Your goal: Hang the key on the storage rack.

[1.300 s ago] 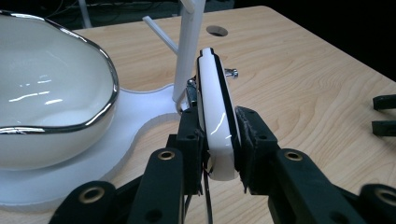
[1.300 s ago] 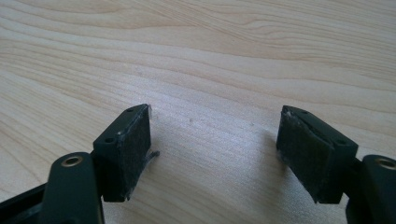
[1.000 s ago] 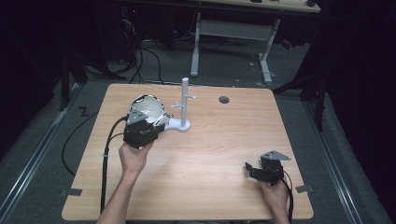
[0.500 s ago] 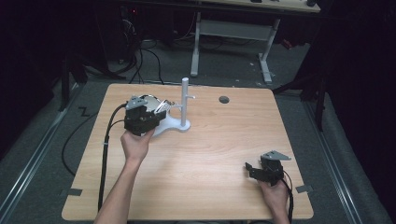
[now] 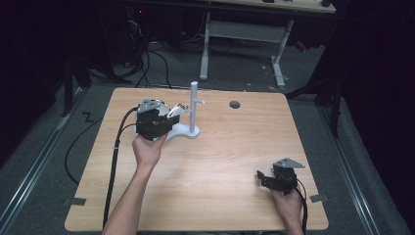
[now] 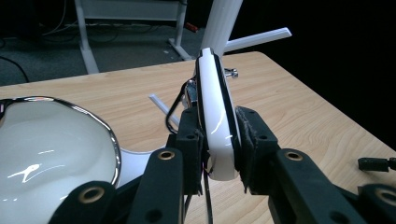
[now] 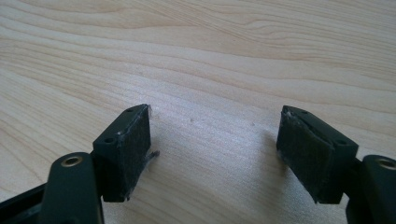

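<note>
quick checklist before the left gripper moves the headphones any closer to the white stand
1. Grip: left gripper jaws clamp the white headband of the headphones from both sides: ok.
2. Ear cup is beside the jaws, off the pads: ok.
3. Stand upright on the table, base flat: ok.
4. Stand's side peg is just beyond the headband, nothing on it: ok.
5. Thin dark cable by the headband, whether it will snag: cannot tell.
6. Right gripper open, low over bare wood, far from the stand: ok.

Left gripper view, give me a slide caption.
Left gripper clamps white headphones before the white stand.
</note>
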{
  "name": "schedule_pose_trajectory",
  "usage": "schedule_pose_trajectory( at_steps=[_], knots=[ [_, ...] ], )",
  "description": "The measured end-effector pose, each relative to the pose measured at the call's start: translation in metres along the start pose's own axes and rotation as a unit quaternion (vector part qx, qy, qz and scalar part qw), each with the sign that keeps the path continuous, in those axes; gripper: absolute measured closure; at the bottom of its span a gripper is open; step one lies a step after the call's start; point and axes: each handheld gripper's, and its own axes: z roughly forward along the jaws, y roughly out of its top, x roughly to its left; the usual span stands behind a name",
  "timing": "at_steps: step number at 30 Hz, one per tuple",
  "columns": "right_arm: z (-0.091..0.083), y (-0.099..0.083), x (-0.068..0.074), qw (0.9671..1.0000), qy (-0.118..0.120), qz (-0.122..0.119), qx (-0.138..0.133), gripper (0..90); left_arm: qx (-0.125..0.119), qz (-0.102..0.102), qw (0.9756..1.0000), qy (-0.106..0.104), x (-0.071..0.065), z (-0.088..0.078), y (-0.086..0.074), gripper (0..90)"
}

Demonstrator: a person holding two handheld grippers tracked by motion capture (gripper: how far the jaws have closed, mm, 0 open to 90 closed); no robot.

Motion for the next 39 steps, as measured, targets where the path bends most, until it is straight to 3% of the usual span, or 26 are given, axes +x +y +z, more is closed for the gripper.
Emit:
schedule_pose_trajectory(
  at_steps=[16,39],
  knots=[
    [0.000,0.000,0.000,1.0000,0.001,0.000,0.000,26.2,0.011,0.018,0.9998,-0.004,-0.011,0.011,-0.004,72.5],
    [0.000,0.000,0.000,1.0000,0.002,-0.003,0.000,26.2,0.037,0.015,0.9991,0.015,-0.010,0.034,-0.040,71.4]
  ],
)
